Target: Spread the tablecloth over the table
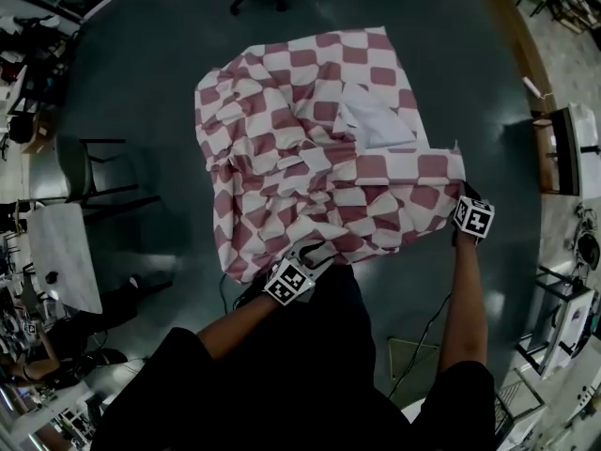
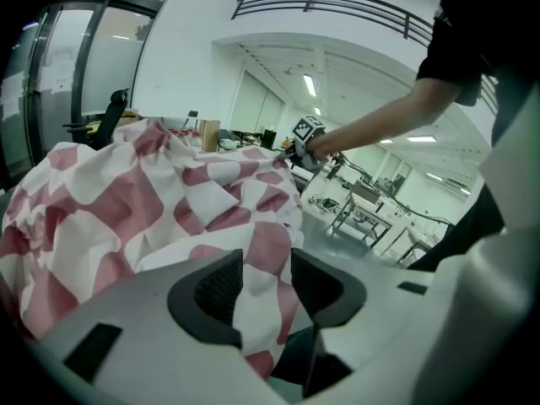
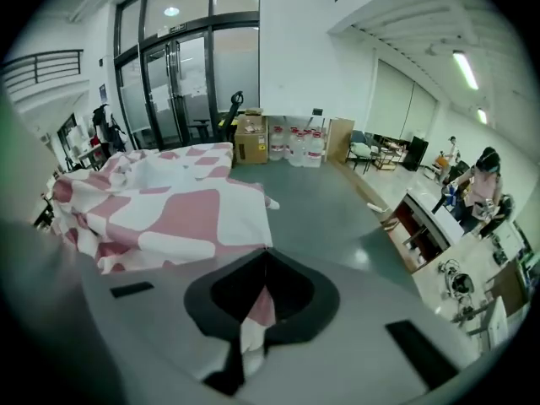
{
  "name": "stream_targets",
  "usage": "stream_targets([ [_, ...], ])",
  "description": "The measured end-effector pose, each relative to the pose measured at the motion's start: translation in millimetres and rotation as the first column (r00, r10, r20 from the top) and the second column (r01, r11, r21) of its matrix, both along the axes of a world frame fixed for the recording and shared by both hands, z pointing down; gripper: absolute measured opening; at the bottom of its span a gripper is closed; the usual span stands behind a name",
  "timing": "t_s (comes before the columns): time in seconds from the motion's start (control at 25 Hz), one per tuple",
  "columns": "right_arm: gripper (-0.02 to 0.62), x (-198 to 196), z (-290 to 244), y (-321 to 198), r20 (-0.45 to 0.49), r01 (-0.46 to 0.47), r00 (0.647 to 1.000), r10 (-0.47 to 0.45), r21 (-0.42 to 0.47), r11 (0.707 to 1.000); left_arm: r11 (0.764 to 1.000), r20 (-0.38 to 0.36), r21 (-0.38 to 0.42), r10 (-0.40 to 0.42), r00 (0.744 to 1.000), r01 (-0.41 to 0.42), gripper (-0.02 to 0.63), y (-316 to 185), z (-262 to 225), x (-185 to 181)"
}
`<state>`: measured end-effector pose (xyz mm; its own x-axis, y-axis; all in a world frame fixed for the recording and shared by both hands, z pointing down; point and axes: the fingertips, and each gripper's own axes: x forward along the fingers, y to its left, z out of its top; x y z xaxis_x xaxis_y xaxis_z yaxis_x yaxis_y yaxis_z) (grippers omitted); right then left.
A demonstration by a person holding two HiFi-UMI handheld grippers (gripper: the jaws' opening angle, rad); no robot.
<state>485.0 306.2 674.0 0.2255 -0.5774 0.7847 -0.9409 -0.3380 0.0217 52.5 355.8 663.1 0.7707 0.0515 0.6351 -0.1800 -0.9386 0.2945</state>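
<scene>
Fingers, right gripper (image 3: 263, 270): clenched together on a corner of the checked tablecloth (image 1: 319, 158). A pink-and-white strip of the cloth is pinched in the seam between them and trails out below.

Fingers, left gripper (image 2: 268, 287): standing apart, released. A fold of the cloth's near hem hangs in the gap between them. It lies against one pad and clear of the other, so it looks loose rather than gripped.

Tablecloth: red-and-white check, lying as a crumpled, doubled-over heap on the middle of the round dark worktop (image 1: 141, 92). The near right corner is stretched out toward the right gripper. The near hem runs from there across to the left gripper. The far part is folded back on itself, with a pale patch showing on top.

Progress: early, by judgement.
- Done: the cloth is on the worktop and one corner is held and drawn out.
- Left: a firm hold on the near hem with the left fingers, opening the folds, and pulling the cloth flat.
- Bare worktop shows widely on the left, far and right sides.
</scene>
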Motion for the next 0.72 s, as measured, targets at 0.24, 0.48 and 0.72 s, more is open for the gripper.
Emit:
stream_targets([
  [0.24, 0.017, 42.4, 18.7, -5.7, -0.063, -0.067, 0.996, 0.067, 0.000, 0.998, 0.998, 0.006, 0.060, 0.010, 1.000, -0.010, 0.175, 2.7, 13.1, -24.5],
  [0.48, 0.212, -9.3, 17.2, 12.6, 0.005, -0.076, 0.997, 0.076, 0.077, 0.994, 0.991, 0.008, 0.058, -0.118, 0.993, 0.118, 0.184, -18.0, 17.2, -46.5],
  [0.72, 0.212, -164.2, 22.6, 55.9, 0.067, 0.112, 0.991, -0.119, 0.098, 0.989, 0.987, 0.012, 0.089, -0.139, 0.990, 0.137, 0.206, -24.4, 17.0, -69.9],
])
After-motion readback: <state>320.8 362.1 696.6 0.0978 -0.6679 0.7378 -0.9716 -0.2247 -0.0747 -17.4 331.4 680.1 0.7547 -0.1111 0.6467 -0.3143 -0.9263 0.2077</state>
